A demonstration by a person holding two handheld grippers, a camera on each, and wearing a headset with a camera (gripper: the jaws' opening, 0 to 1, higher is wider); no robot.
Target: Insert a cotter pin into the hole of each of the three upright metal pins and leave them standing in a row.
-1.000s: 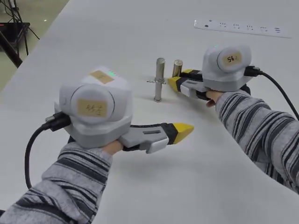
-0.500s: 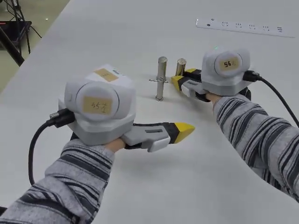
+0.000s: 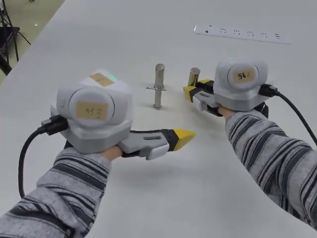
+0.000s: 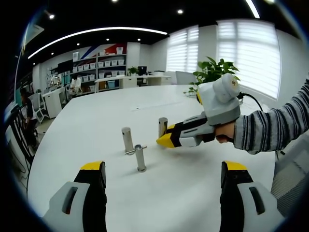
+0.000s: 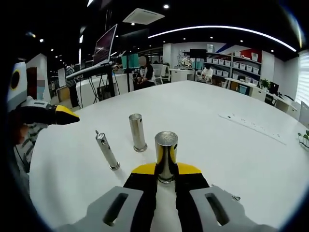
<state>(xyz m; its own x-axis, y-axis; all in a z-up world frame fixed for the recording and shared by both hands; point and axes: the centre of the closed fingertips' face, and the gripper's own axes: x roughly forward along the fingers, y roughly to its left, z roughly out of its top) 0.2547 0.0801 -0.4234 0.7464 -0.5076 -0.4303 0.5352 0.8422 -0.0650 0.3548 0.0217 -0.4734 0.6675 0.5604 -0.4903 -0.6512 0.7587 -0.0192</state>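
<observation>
A brass-toned metal pin (image 3: pixel 193 77) stands between the jaws of my right gripper (image 3: pixel 190 91), which is shut on its lower part; the right gripper view has this pin (image 5: pixel 166 147) dead centre in that gripper (image 5: pixel 166 170). To its left stands a steel pin (image 3: pixel 158 87) with a cotter pin (image 3: pixel 153 88) through it. The left gripper view shows three upright pins: one (image 4: pixel 127 139) behind, one (image 4: pixel 140 157) in front, one (image 4: pixel 162 126) at the right gripper's tip (image 4: pixel 164 140). My left gripper (image 3: pixel 184 138) hovers nearer me, open (image 4: pixel 162 166) and holding nothing.
A white power strip (image 3: pixel 240 34) lies along the far side of the white table (image 3: pixel 148 198). Cables trail back from both grippers. Beyond the table are office desks, shelves and seated people.
My right gripper has carried its pin to the right, widening the gap to the pin with the cotter. The left gripper has stayed roughly where it was; the head camera has shifted.
</observation>
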